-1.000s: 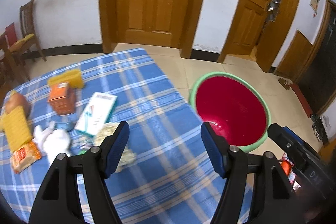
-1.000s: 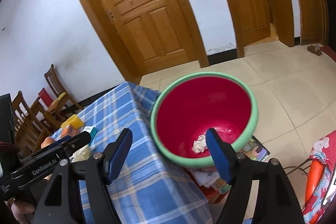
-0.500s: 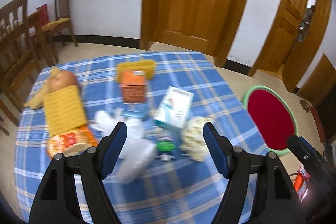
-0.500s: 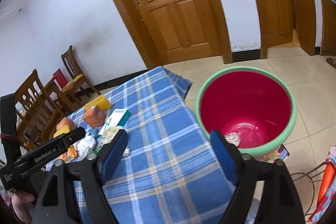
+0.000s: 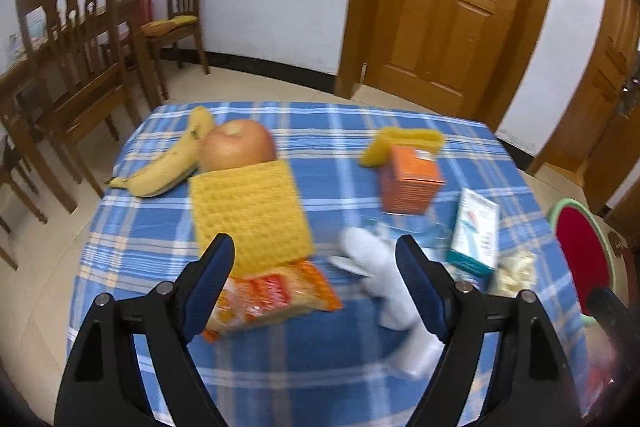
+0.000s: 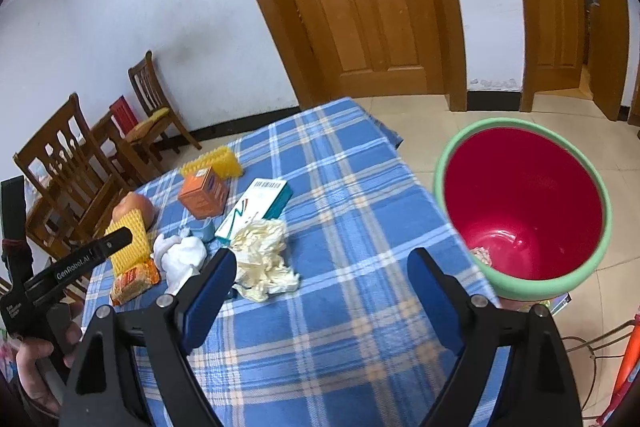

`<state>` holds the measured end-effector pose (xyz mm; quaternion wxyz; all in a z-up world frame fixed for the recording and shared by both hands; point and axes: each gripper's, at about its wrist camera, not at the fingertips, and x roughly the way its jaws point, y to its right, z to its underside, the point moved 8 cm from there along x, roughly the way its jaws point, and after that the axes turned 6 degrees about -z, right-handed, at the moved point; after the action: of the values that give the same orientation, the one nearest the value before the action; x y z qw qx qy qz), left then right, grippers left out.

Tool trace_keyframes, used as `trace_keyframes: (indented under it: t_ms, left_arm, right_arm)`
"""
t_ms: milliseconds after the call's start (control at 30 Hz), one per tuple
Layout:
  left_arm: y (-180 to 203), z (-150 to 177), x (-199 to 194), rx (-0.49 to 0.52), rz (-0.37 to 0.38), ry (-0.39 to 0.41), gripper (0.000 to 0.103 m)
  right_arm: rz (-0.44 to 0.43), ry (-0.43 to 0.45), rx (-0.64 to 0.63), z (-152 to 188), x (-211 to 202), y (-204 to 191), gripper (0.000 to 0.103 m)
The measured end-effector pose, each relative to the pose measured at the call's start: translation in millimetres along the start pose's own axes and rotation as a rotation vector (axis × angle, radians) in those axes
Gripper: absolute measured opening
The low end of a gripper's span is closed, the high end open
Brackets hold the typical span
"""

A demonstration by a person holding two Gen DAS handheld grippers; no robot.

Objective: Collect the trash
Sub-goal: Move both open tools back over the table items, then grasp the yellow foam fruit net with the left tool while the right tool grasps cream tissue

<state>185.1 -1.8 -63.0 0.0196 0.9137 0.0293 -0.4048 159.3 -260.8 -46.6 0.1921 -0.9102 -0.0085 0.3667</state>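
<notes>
Both sets of my fingers have just been spreading and hold nothing: the left gripper [image 5: 314, 263] hangs over the snack packet [image 5: 272, 297] and the white tissue [image 5: 384, 267], the right gripper [image 6: 320, 277] over bare cloth on the worktop [image 6: 352, 203], with the crumpled glove [image 6: 262, 253] just beside its left finger. The trash lies in a loose cluster toward the near left of the worktop; the red bin [image 6: 524, 207] stands off the worktop's right edge with one scrap already at its bottom. I judge the tissue and glove to be feather-light and limp, so I would pinch them at the thickest bunched part, pressing down a little so the fingers close on folds and not on the cloth underneath. The packet looks like slick film, likely to slide, so I would take it across a crimped end or across its narrow width. The orange box [image 6: 202, 193] and the teal box [image 6: 256, 207] look stiff but crushable; I would grip them across flat opposite faces, gently. The banana [image 5: 168, 163] and the round fruit [image 5: 238, 145] look whole, so I would leave them.
</notes>
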Motion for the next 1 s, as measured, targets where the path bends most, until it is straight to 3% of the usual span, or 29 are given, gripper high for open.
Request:
trace_keyframes:
  t_ms: [467, 600, 867, 1000]
  left_arm:
    - [-39.2, 1.9, 55.2, -0.082, -0.083, -0.062, 0.083]
    - [-39.8, 6.2, 63.6, -0.104, -0.025, -0.076, 0.083]
    - [-31.3, 13.5, 64.1, -0.121, 0.074, -0.084, 0.034]
    - [-26.6, 12.5, 54.5, -0.114, 0.107, -0.065, 0.021]
  right_arm:
    - [-0.003, -0.099, -0.064, 10.8, 49.2, -26.4, 0.089]
    - [-0.01, -0.122, -0.071, 14.6, 58.6, -28.3, 0.084]
    - [-0.054, -0.153, -0.078, 22.7, 71.0, -33.8, 0.063]
    - [-0.079, -0.167, -0.084, 26.5, 73.2, -38.1, 0.052]
